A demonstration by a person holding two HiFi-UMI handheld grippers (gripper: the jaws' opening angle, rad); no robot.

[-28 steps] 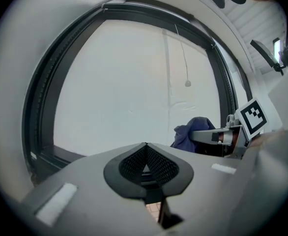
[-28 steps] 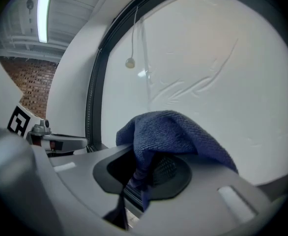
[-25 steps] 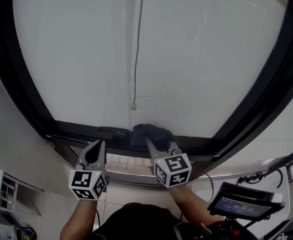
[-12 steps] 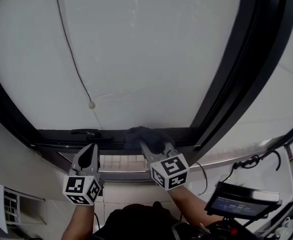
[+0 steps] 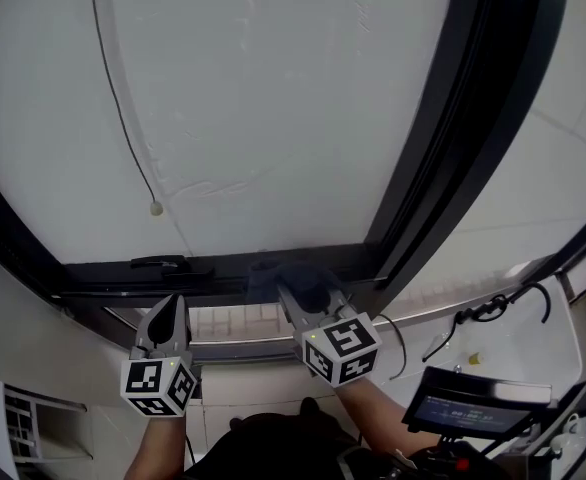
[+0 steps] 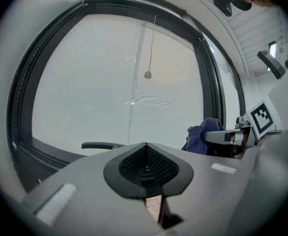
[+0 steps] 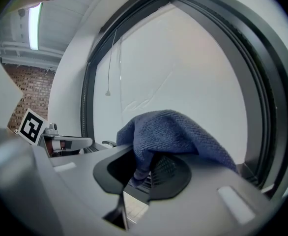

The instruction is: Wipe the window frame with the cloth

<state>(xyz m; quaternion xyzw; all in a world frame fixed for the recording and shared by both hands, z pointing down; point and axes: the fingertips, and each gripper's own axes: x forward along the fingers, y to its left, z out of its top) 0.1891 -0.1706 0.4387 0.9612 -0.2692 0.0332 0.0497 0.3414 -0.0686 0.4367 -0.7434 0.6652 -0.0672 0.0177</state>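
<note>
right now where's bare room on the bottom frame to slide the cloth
Bare: the bottom frame between handle and cloth, and left of the handle. Crowded: right of the cloth, where the upright frame closes the corner.

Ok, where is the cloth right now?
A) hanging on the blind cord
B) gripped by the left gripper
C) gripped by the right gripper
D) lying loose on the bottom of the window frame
C: the right gripper view shows the right gripper with its jaws pinched on the cloth, while the left gripper has its jaws together with nothing between them.
</note>
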